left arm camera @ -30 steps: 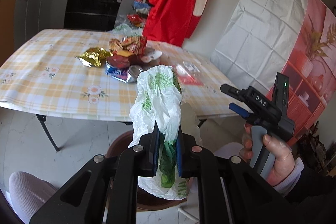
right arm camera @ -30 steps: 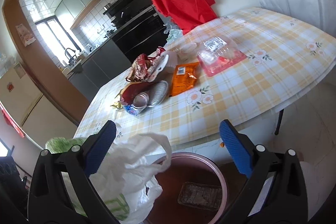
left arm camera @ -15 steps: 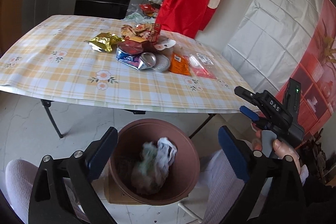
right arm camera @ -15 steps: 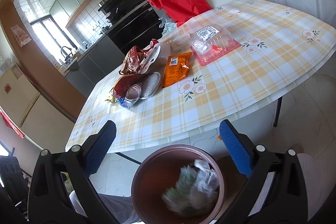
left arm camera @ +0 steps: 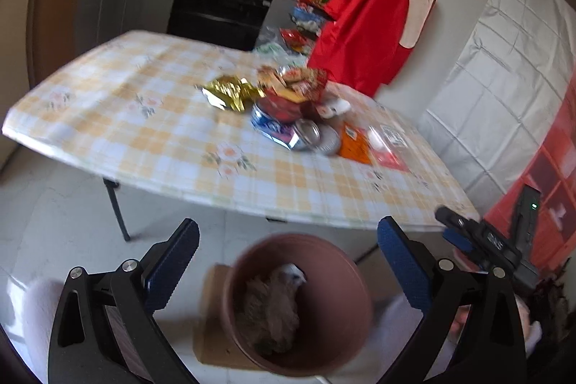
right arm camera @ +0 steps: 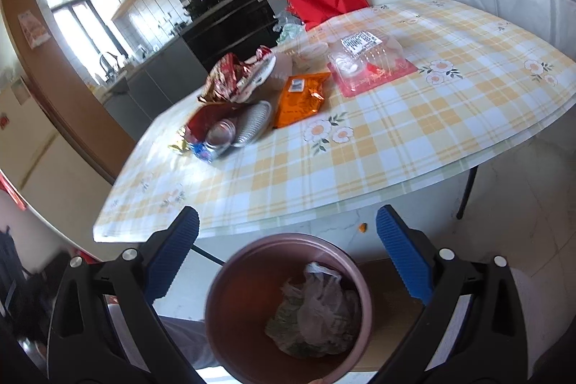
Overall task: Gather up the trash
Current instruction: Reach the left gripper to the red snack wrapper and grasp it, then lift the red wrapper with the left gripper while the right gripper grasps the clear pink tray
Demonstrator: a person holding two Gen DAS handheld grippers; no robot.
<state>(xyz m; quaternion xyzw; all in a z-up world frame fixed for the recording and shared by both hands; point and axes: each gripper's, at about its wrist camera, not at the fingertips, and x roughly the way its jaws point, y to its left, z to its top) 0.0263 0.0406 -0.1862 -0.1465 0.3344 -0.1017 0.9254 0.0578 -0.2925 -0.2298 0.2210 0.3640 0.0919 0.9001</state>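
The crumpled plastic bag [right arm camera: 316, 315] lies bunched in the bottom of the brown bin [right arm camera: 230, 279], with no clear long axis, one white end poking up. It sits below and between the left gripper [left arm camera: 288, 261], whose fingers have just been opening and now stand wide with nothing between them. The right gripper [right arm camera: 288, 261] is spread and empty too. Wrappers [right arm camera: 298, 99] stay heaped on the tabletop [right arm camera: 414, 139].

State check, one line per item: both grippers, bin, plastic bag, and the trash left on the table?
left gripper: open, nothing between the pads
right gripper: open, empty
bin: upright on the floor, no lid
plastic bag: crumpled, inside the bin
orange packet: flat on the table
clear plastic box: lid shut, on the table
gold wrapper: crumpled, on the table
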